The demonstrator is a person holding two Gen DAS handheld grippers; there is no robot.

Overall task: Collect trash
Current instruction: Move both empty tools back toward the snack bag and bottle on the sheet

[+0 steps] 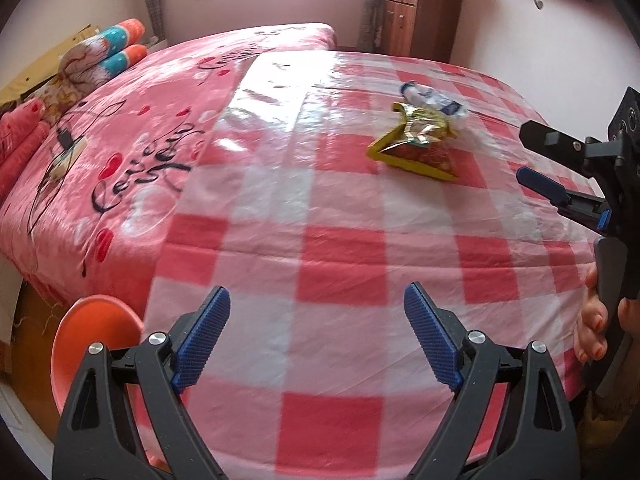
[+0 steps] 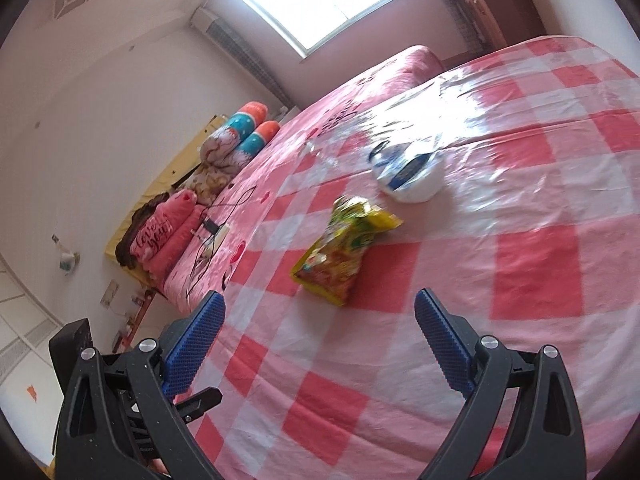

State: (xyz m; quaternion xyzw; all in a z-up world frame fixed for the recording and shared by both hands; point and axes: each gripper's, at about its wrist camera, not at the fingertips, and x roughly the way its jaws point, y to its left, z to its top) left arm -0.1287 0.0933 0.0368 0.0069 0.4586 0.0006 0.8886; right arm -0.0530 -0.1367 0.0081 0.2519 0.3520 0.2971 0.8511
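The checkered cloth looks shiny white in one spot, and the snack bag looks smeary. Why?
Right wrist view: window light glares off the plastic checkered cloth, and the snack bag is motion-blurred. Left wrist view: milder glare on the cloth, and the fisheye lens bends its edges.

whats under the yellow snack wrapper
The yellow snack wrapper lies on the pink checked plastic sheet. The white and blue wrapper sits just behind it. Anything beneath the sheet is covered.

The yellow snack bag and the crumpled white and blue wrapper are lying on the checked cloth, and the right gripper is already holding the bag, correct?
Not quite. The right gripper is open and empty, short of the snack bag, as the right wrist view shows. The wrapper and bag do lie on the checked cloth.
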